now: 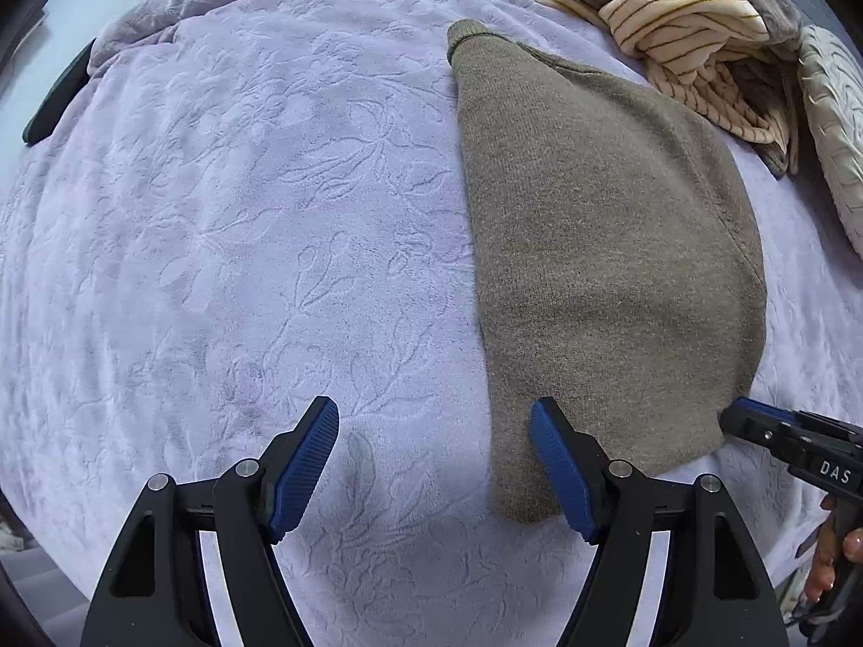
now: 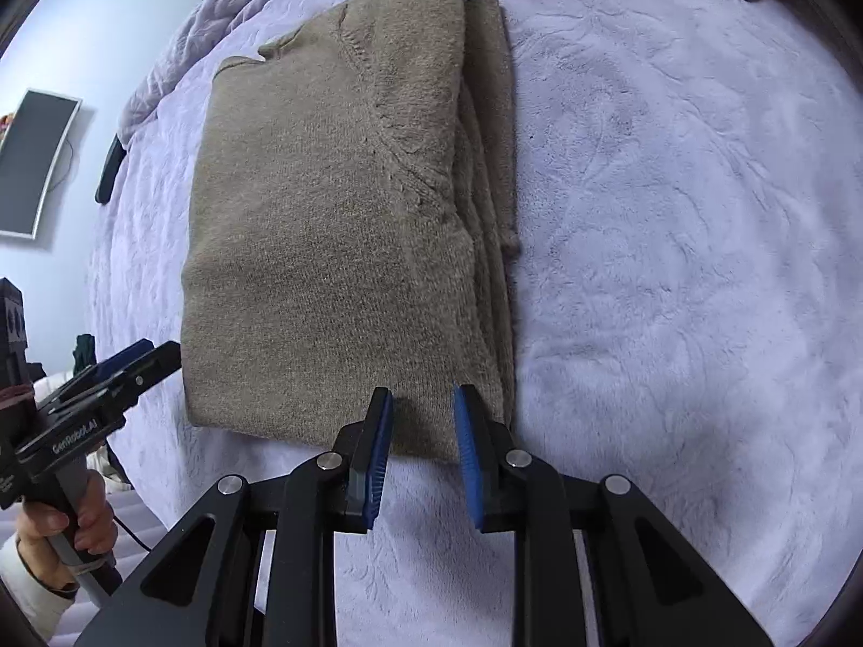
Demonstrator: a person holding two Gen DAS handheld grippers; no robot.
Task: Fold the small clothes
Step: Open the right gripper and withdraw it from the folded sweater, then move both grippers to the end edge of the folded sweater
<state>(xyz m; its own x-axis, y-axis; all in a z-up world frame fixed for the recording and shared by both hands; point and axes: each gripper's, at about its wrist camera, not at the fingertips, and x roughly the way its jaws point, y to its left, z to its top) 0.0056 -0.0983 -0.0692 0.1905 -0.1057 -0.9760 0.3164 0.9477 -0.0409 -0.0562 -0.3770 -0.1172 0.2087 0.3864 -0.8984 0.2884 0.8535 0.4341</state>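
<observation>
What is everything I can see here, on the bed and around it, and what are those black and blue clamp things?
Sweater: one, olive-brown knit, folded, flat on the bedspread.
Bedspread: one, pale lilac plush with an embossed leaf pattern, covers the bed.
Striped garment: one, cream with thin brown stripes, crumpled at the far edge of the bed.
Cushion: one, off-white and textured, beside the striped garment.
Wall screen: one, dark with a pale frame, on the wall.
Left gripper: one, black with blue pads, open wide at the sweater's near corner, holding nothing.
Right gripper: one, same make, jaws narrowly apart at the sweater's near edge, nothing visibly pinched.
Hand: holds the left gripper's handle.
</observation>
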